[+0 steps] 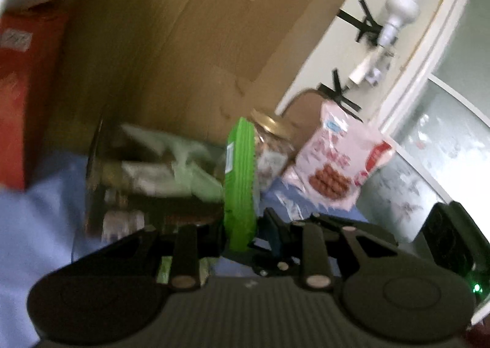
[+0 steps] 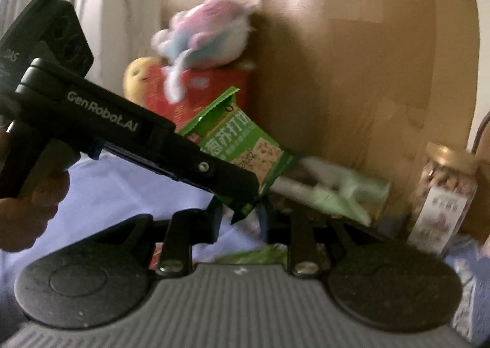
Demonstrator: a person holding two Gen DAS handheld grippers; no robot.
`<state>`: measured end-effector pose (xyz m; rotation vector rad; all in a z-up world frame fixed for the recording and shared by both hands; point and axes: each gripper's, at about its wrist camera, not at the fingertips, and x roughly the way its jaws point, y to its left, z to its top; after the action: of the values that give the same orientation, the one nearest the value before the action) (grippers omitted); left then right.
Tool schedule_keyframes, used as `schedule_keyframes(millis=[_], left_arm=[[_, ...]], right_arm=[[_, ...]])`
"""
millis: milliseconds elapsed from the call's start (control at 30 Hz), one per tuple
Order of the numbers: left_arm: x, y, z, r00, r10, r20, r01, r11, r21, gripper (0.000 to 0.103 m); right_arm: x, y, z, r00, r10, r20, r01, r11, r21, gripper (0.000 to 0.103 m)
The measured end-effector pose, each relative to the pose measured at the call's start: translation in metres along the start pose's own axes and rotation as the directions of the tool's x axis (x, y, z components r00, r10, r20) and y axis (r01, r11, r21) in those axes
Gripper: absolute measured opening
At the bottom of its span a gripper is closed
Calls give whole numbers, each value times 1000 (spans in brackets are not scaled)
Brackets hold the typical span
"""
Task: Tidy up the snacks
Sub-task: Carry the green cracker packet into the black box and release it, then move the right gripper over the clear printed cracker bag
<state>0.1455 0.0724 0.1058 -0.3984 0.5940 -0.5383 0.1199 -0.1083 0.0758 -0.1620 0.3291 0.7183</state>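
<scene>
The left tongs (image 1: 242, 234) reach forward and level over a blue cloth (image 1: 36, 225), their fingers pressed against the lower end of a green cracker packet (image 1: 240, 182), which stands on edge straight ahead of them and rises upward between the tips. From the right wrist view the same left tongs (image 2: 245, 194) enter from the upper left, angled down to the right, held by a hand (image 2: 27, 207) at the left edge, and clamp the green cracker packet (image 2: 242, 145) by its lower corner, so the packet tilts up and to the left away from the grip. The right tongs (image 2: 239, 222) sit directly below that clamped corner with their fingers spread apart and nothing visibly between them. Just beyond the packet lies a pale green wrapper bundle (image 2: 343, 194), blurred. Farther right of both tongs stands a clear jar with a gold lid (image 2: 444, 194), upright against a cardboard wall (image 2: 367, 72). Ahead and right of the left tongs, a pink snack bag (image 1: 333, 161) leans just beside the jar (image 1: 272, 145). To the left sits a red box (image 2: 202, 93) with a pastel plush toy (image 2: 208, 32) on top.
</scene>
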Motion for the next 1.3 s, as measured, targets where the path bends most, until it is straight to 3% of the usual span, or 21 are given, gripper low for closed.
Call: schedule_keyframes(millis=[67,167,233,300,467,567,667,833,967,1033,1100,1300], left_arm=[[19,9,13,1000,20,2,-20,1000,-11,25],[40,22,23,994,106,18,-105,994,-18,37],[49,32,26,978,206,26,-206,978,-26,45],[50,40,24,970,243,25,-241,969,-48,45],[19,36,9,972,219,86,-215,975,-49,48],[-6,29,-8,979,170,115,-164,985,-56,50],[-16,25,-31,986,140,94,-134,988,-72,50],[-13,37,-72,994,107,-3,-105,972,-209,50],[-16,43,-96,995,90,-44,-98,956,-275,50],[-23,43,-105,994,94,-50,-105,954,-281,48],[-29,43,-108,993,107,-49,-117,953,-280,48],[-52,47,-122,992,127,-30,-130,945,-299,48]], right_arm=[[20,-16,4,1000,-16,-13,16,1000,25,28],[48,-36,3,998,-43,-48,47,995,88,29],[57,-48,0,998,-34,-50,41,988,151,35],[55,-55,-2,998,-28,-47,37,979,200,37],[26,-66,-13,1000,-19,-24,25,967,255,38],[4,-76,-27,1000,13,-14,-7,938,346,43],[-7,-80,-46,999,40,-17,-29,900,436,43],[28,-88,-61,980,134,-148,-39,855,517,43],[63,-85,-60,965,176,-196,-44,842,538,44],[67,-76,-60,960,193,-202,-57,842,536,38],[59,-65,-59,949,235,-209,-87,836,542,30],[11,-12,-66,915,330,-231,-206,876,437,33]])
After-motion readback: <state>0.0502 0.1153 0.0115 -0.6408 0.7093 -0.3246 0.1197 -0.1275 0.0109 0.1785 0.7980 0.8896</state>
